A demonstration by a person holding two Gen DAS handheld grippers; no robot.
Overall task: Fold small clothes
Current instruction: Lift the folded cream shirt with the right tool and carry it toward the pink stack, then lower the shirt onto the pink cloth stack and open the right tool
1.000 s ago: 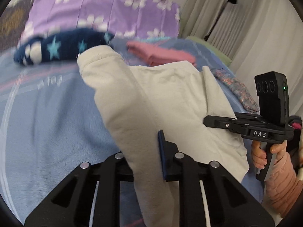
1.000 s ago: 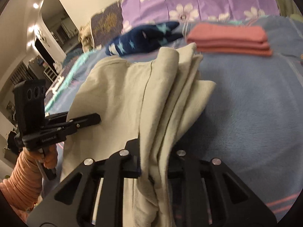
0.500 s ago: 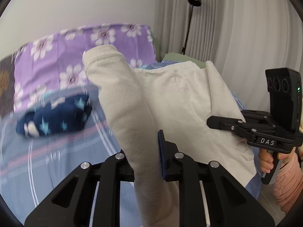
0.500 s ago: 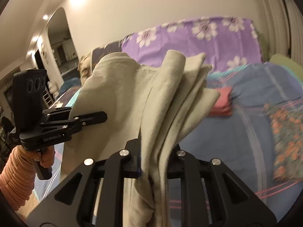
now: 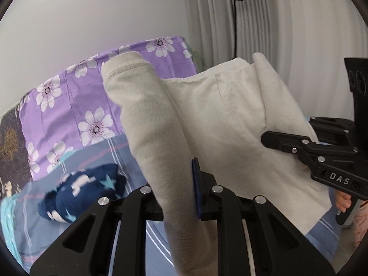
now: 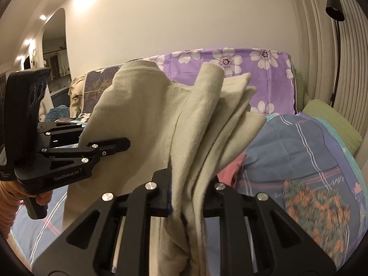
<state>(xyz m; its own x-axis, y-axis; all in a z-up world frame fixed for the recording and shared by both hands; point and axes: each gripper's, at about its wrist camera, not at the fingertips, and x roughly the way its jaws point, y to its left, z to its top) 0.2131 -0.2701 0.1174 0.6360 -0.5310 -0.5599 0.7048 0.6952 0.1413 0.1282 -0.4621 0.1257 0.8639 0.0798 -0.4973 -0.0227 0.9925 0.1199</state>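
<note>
Beige garment hangs lifted between my grippers | left gripper pinches one folded edge | right gripper clamps bunched layers | navy starred cloth lies on bed beyond my left fingers

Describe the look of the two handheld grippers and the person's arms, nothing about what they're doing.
Both grippers are matte black with silver screw heads. The left gripper has a blue finger pad and "GenRobot.AI" on its side. The right gripper reads "DAS". Each carries an upright black block with round lenses. Sleeves are ribbed salmon-pink.
</note>
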